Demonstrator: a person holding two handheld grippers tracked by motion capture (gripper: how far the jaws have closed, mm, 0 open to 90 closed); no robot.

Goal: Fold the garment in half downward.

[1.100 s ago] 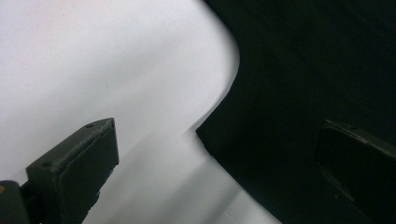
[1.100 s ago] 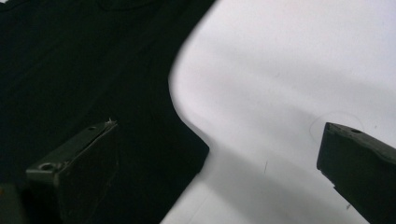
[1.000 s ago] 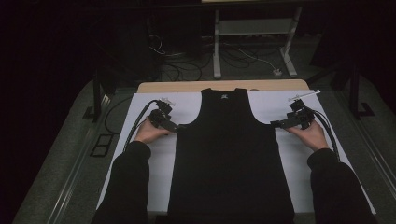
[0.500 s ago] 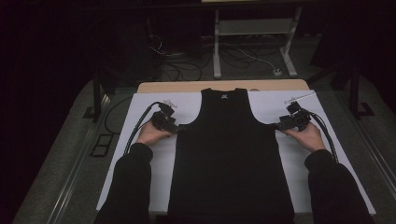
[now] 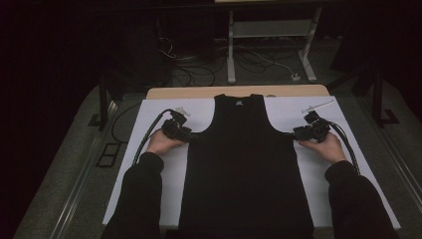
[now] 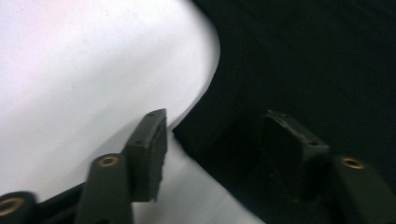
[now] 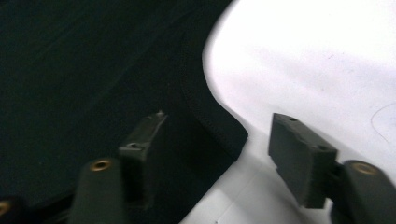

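Observation:
A black tank top [image 5: 244, 164] lies flat on the white sheet [image 5: 159, 174], neck at the far end. My left gripper [image 5: 191, 135] sits at its left armhole corner and my right gripper [image 5: 295, 135] at the right one. In the left gripper view the gripper [image 6: 219, 149] has one pad on the sheet and one on the fabric, with the top's corner [image 6: 196, 135] in the gap. The right gripper [image 7: 219, 154] straddles the other corner [image 7: 231, 135] the same way. Both pairs of jaws have just been closing around the fabric, and a gap still shows beside each pad.
The sheet covers a wooden table [image 5: 239, 91] whose far edge shows beyond the neck. Cables [image 5: 144, 139] trail from each gripper along the sheet's sides. A white frame [image 5: 268, 35] and floor wires lie beyond the table. Dark floor surrounds it.
Both hands have stayed at the top's sides, the right one edging slightly toward the fabric. The tank top lies as before.

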